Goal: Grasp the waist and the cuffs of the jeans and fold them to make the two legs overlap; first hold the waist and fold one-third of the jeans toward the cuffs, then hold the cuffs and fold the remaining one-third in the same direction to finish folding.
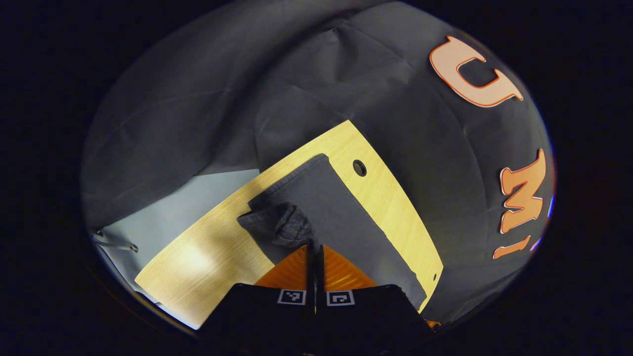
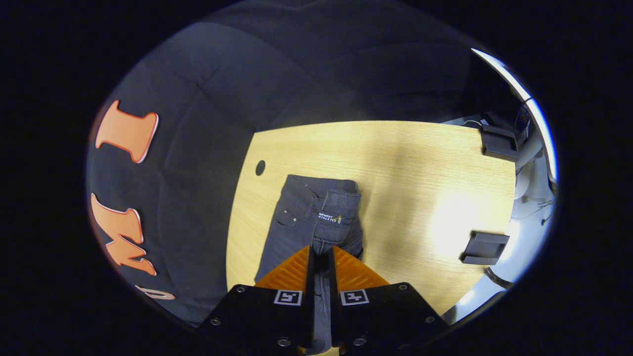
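Note:
Dark grey jeans (image 1: 341,212) lie lengthwise on a light wooden table (image 1: 198,257). In the left gripper view, my left gripper (image 1: 314,248) is shut on a bunched cuff end (image 1: 284,225), lifted a little off the flat leg. In the right gripper view, the jeans (image 2: 289,232) stretch away from me, and their waist (image 2: 341,207), with a small label, is doubled over on top. My right gripper (image 2: 321,254) is shut on the waist fabric, with denim running down between its fingers.
A round cable hole (image 1: 359,168) (image 2: 260,167) pierces the table beside the jeans. Two black blocks (image 2: 484,247) (image 2: 498,141) sit at the table's (image 2: 420,163) right edge. The black cloth wall stands close behind the table.

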